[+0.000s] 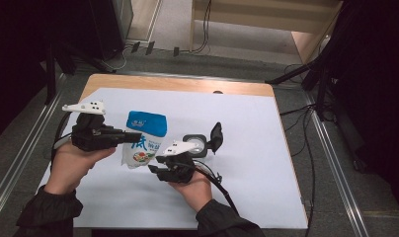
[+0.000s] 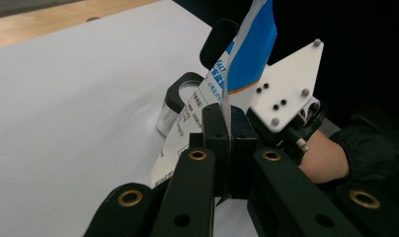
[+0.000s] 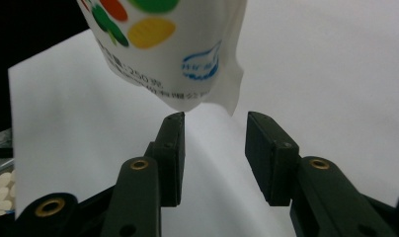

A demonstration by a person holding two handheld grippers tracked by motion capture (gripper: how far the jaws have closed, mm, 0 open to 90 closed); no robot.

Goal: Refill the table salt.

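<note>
Pouch: white and blue, held upright above the white sheet, left of centre. Left gripper: clamped on the pouch's side edge. Right gripper: jaws apart, empty, just below the pouch's bottom corner. Jar: open, black-lidded, standing near, behind the right gripper.

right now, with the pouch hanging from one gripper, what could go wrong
1. The left gripper pinches only a thin edge of the pouch, so the pouch may slip or swing.
2. The right gripper is open just below the pouch's bottom corner; closing now might catch only the tip, or miss.
3. The open jar sits close behind the right gripper on the white sheet; a careless move could knock it over.
</note>
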